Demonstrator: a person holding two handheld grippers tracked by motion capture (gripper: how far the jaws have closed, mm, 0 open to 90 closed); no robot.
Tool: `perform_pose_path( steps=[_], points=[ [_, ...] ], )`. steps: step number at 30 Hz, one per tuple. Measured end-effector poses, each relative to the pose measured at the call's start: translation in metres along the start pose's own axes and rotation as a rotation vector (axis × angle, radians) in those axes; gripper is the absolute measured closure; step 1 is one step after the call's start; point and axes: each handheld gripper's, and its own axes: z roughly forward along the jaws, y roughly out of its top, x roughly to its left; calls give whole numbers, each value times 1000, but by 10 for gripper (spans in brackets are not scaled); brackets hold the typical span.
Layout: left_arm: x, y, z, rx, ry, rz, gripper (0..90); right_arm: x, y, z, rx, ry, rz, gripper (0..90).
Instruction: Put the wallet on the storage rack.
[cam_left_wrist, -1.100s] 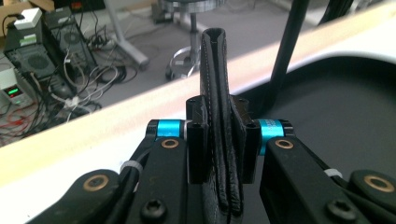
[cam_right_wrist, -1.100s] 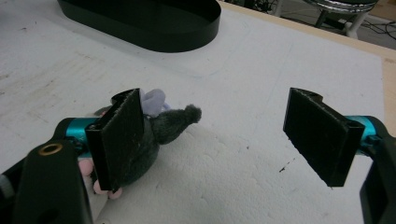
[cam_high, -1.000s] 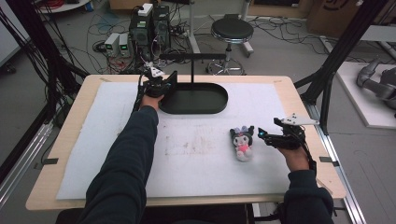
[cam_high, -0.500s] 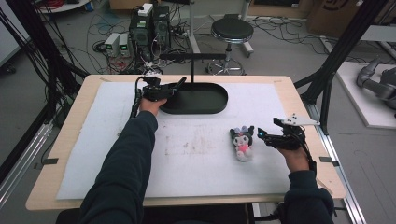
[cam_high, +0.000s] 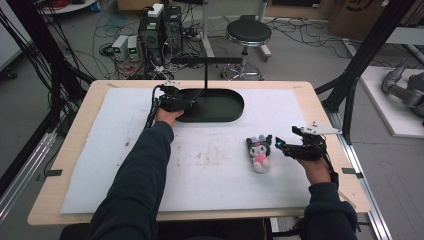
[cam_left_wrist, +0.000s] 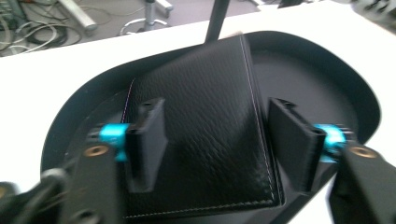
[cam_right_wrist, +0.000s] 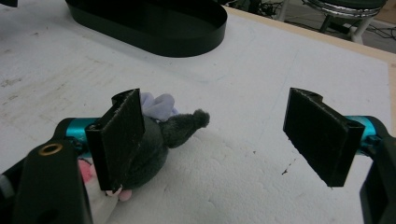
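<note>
A black leather wallet (cam_left_wrist: 210, 121) lies in the black oval tray (cam_left_wrist: 327, 79), slightly tilted. My left gripper (cam_left_wrist: 215, 106) hovers just over it at the tray's left end (cam_high: 187, 104). Its jaws have just been opening and now stand apart on either side of the wallet without pressing on it. A small dark plush toy with a pink front (cam_high: 259, 152) lies on the white mat at the right. My right gripper (cam_high: 280, 146) rests open beside it. In the right gripper view the plush toy (cam_right_wrist: 154, 135) sits against the left finger, while the right gripper's (cam_right_wrist: 215, 98) gap is bare.
A thin black post with a crossbar (cam_high: 206, 75) rises from the tray (cam_high: 235, 107). White foam mat (cam_high: 210, 165) covers the wooden table. Black frame struts stand at the table's left and right edges. A stool, cables and boxes are on the floor beyond.
The left gripper has shifted a little toward me and lower at the tray's left end, and its jaws have spread apart. The right gripper and the plush toy have stayed put.
</note>
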Motion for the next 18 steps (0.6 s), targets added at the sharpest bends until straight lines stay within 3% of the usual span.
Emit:
perform_pose_path(
  steps=[4,9,10,11,12,15,18],
  points=[
    [0,2,-13,-33,-9,-9,305,0,0,1,-2,1,-7,208],
    [-4,0,-53,-129,-8,4,219,1,2,2,-1,2,-9,208],
    [-4,0,-53,-129,-8,4,207,1,2,2,-1,2,-9,208],
    [-5,-2,-65,-162,-15,13,205,1,2,3,3,0,-8,207],
    [-5,-2,-65,-162,-15,13,205,1,2,2,3,-2,-10,208],
    [-5,-10,-90,-206,-21,29,204,2,3,4,4,-6,-12,208],
    [-3,-15,-102,-221,-16,38,204,4,3,5,12,-8,-22,208]
  ],
)
